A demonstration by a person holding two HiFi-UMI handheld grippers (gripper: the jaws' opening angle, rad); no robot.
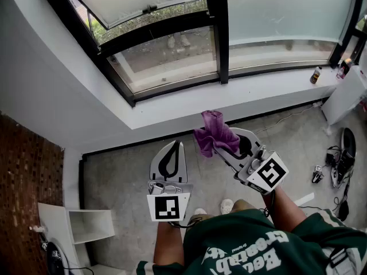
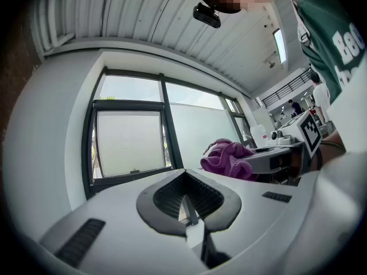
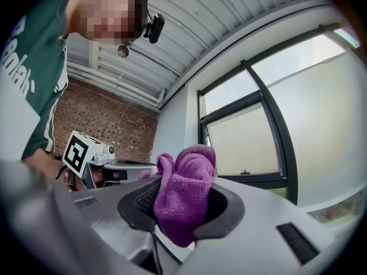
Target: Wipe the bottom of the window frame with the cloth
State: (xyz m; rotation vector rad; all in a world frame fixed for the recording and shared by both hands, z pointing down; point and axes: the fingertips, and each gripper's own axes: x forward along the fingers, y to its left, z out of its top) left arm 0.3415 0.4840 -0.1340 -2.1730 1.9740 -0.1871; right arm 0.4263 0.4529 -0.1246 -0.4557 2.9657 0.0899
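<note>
Head view is showing the right gripper [image 1: 232, 148] clamping its fingers on a bunched purple cloth [image 1: 215, 133], which is sticking up out of them. The cloth is hanging in the air over the grey floor [image 1: 114, 176], near the white sill [image 1: 172, 114] and apart from the black window frame [image 1: 172, 90] above it. The left gripper [image 1: 174, 153] is hovering just beside the right one, its fingers pressing together and empty, pointing toward the window.

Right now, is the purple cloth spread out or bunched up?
Bunched: the purple microfibre cloth is a crumpled wad clamped in the right tool, folds bulging out.
</note>
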